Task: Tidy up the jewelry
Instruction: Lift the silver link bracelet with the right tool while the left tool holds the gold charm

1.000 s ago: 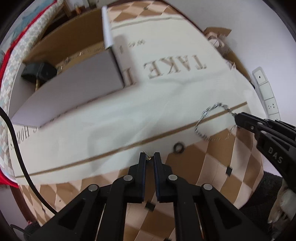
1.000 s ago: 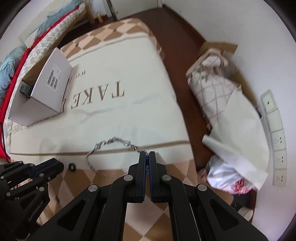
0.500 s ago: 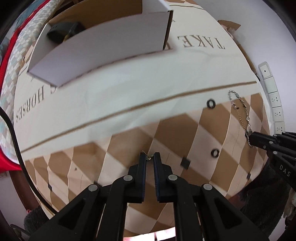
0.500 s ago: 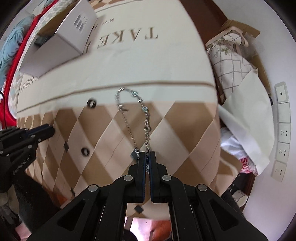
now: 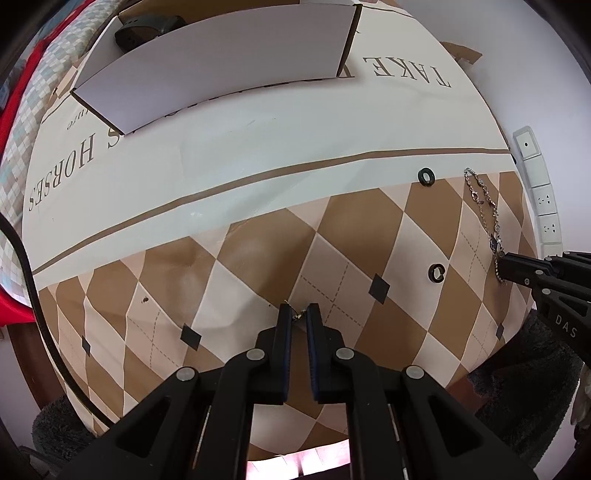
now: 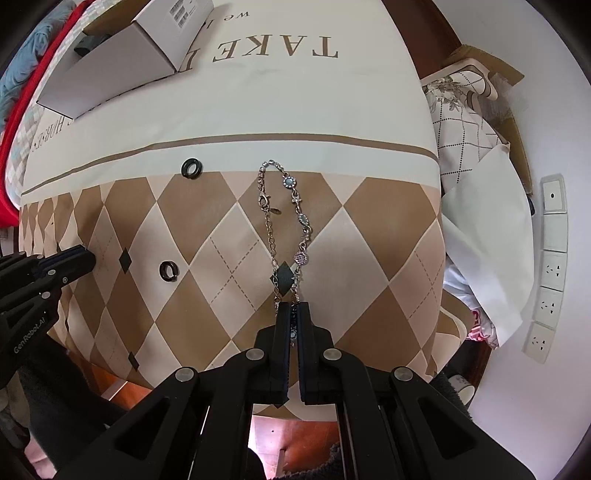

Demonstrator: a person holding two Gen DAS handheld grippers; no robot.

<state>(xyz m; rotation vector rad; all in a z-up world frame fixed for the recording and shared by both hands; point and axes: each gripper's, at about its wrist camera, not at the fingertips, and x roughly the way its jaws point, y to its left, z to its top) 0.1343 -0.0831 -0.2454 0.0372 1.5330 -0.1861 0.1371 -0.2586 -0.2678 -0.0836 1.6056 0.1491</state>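
Note:
My right gripper (image 6: 294,310) is shut on one end of a silver bracelet (image 6: 295,218) with blue stones; the chain lies stretched away from me on the diamond-patterned cloth. The bracelet (image 5: 485,218) and the right gripper (image 5: 504,264) also show in the left wrist view. My left gripper (image 5: 299,314) is shut on a small gold piece (image 5: 300,315) just above the cloth; it shows at the left of the right wrist view (image 6: 86,258). Two black rings (image 6: 192,167) (image 6: 168,271) lie on the cloth between the grippers.
An open white cardboard box (image 5: 221,70) with a dark object (image 5: 147,27) inside stands at the back of the table. The table's front edge (image 6: 221,373) is close to both grippers. Bags and white paper (image 6: 480,206) lie on the floor at the right by a wall.
Both grippers have pulled back toward the table's front edge. The bracelet has been dragged from the white band onto the diamond pattern and now lies straight. A second black ring has come into view.

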